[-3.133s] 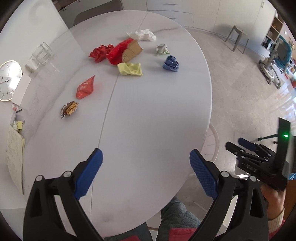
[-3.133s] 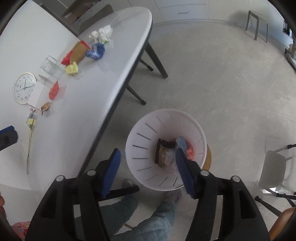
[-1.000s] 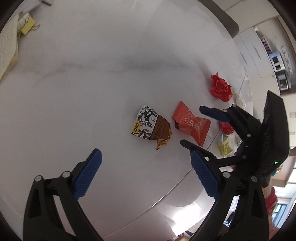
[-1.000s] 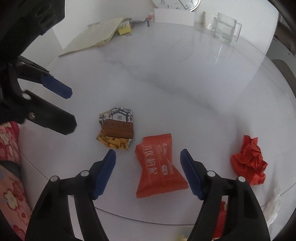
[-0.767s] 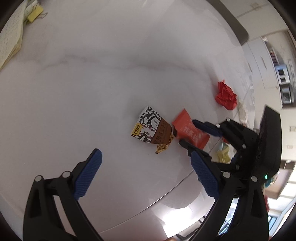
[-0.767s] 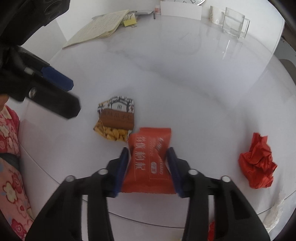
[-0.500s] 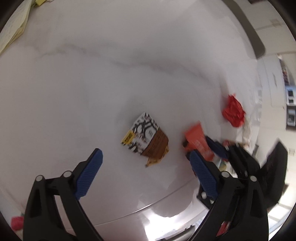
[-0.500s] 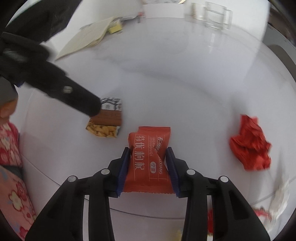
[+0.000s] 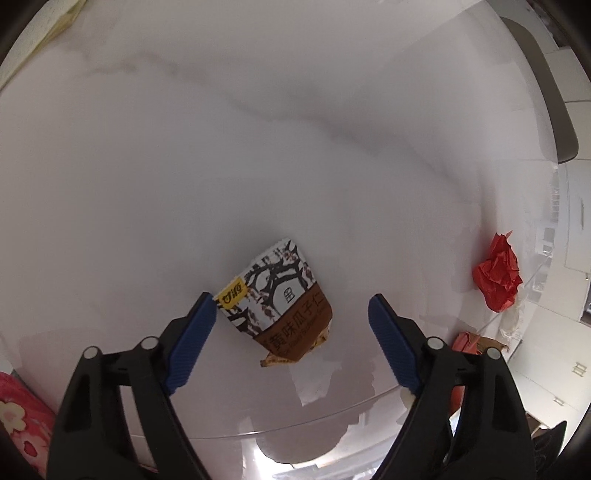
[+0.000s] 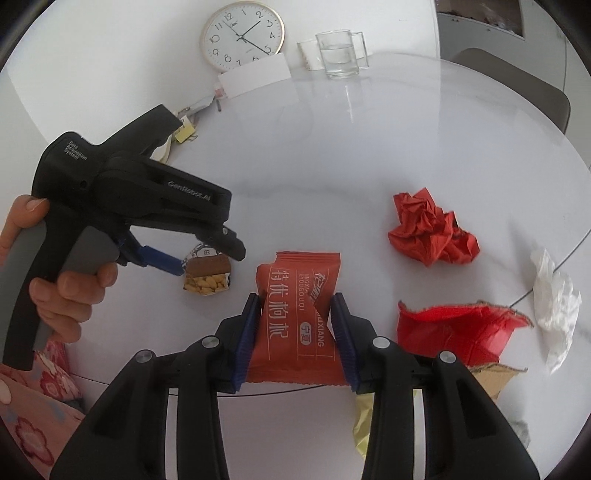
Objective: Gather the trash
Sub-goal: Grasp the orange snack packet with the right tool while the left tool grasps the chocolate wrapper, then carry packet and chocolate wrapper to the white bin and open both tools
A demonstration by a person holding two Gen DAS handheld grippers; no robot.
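Orange snack packet (image 10: pixel 295 314): pinched at its middle between the blue pads of the right hand-held gripper (image 10: pixel 295 334), just inside the near edge of the white surface (image 10: pixel 332 155).
Right hand-held gripper: partly closed, both pads pressing the packet's sides.
Seed wrapper (image 9: pixel 279 308): brown, black and white, lying flat near the same near edge, between the pads of the left hand-held gripper (image 9: pixel 291 325).
Left hand-held gripper: wide, its jaws closing; the left pad is just beside the wrapper's corner, the right pad apart from it.
Hand (image 10: pixel 55 280): wrapped around the left gripper's grey grip.
Red crumpled paper (image 10: pixel 432 230): farther in on the surface, apart from the packet.
White tissue (image 10: pixel 554 299): by the right edge.
Glass mug (image 10: pixel 341 53): at the far edge.
Clock (image 10: pixel 242 35): leaning behind the far edge.
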